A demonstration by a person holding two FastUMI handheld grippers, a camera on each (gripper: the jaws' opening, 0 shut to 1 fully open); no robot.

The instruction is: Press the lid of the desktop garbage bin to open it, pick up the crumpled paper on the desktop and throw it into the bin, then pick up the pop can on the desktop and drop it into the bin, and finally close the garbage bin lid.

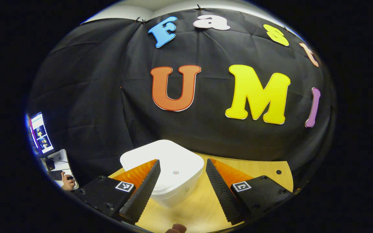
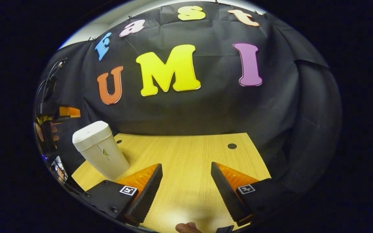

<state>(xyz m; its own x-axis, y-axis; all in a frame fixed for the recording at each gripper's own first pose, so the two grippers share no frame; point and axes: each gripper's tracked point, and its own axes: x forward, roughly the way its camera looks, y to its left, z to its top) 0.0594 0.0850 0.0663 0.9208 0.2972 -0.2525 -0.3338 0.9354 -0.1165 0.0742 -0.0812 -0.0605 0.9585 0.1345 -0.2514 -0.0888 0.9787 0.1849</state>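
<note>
The white garbage bin (image 1: 168,176) stands on the wooden desk (image 1: 257,171) with its lid down, a small round button on the lid top. My left gripper (image 1: 181,163) hovers above it, open, the lid between and below the two fingers without contact. In the right gripper view the same bin (image 2: 100,150) stands at the left side of the desk (image 2: 186,155). My right gripper (image 2: 186,168) is open over bare desk, well to the right of the bin. The left gripper and the hand that holds it (image 2: 55,124) show above and left of the bin.
The black cloth wall closes off the desk at the back and right. A monitor (image 1: 40,132) and a side table with a person's hand on a mouse (image 1: 67,183) lie far left. Small round holes (image 2: 232,146) mark the desk's far corners.
</note>
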